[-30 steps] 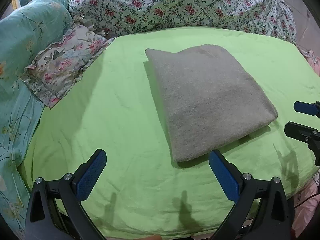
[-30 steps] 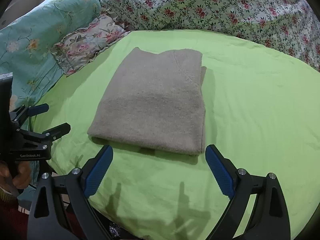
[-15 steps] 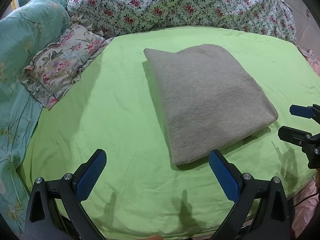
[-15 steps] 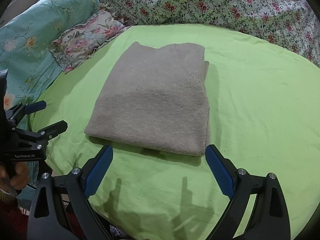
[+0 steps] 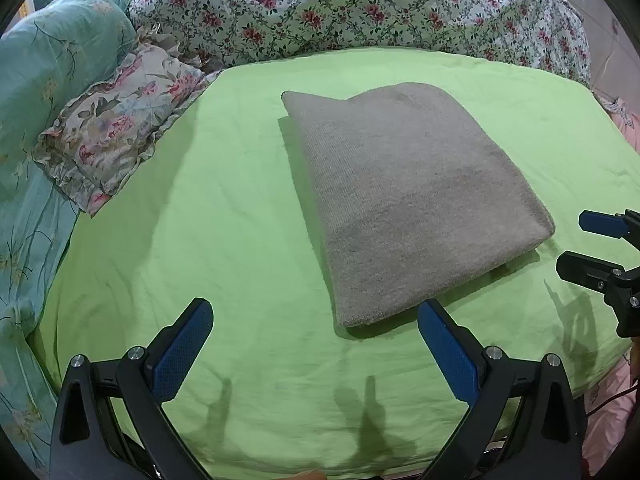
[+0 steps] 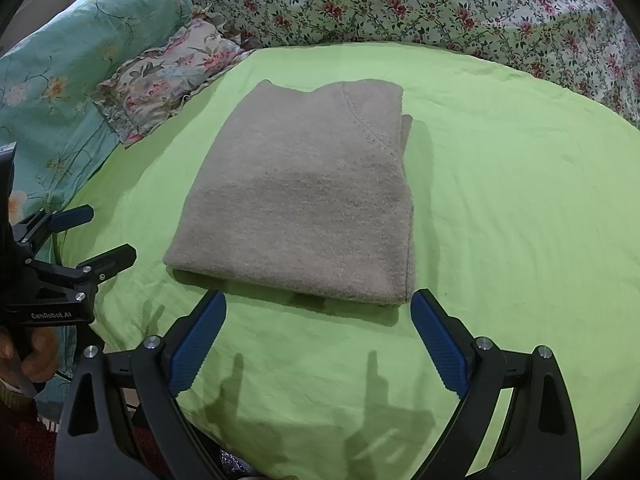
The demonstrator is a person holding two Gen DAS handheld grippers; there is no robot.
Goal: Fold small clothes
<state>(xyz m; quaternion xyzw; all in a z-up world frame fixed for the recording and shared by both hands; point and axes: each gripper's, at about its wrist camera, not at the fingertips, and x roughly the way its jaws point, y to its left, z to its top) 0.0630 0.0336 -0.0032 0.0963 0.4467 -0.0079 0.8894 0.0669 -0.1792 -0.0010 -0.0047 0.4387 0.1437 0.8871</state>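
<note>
Grey knitted fabric, a small garment folded into a thick rectangle (image 5: 404, 200), is seen lying flat on the lime-green bed sheet (image 5: 224, 208), roughly at the middle of the bed. From the left gripper (image 5: 314, 344) it lies at about one o'clock, its long axis running from near-right to far-left; from the right gripper (image 6: 318, 332) it lies at twelve o'clock, the near folded edge just beyond the fingertips. The right gripper is judged the nearer. Both sets of tongs are held wide apart and nothing is gripped. A stitched seam is visible at the far right corner, possibly a neckline, though this cannot be made certain. A floral frilled pillow (image 5: 116, 132) is seen at ten o'clock, well apart from the garment.
</note>
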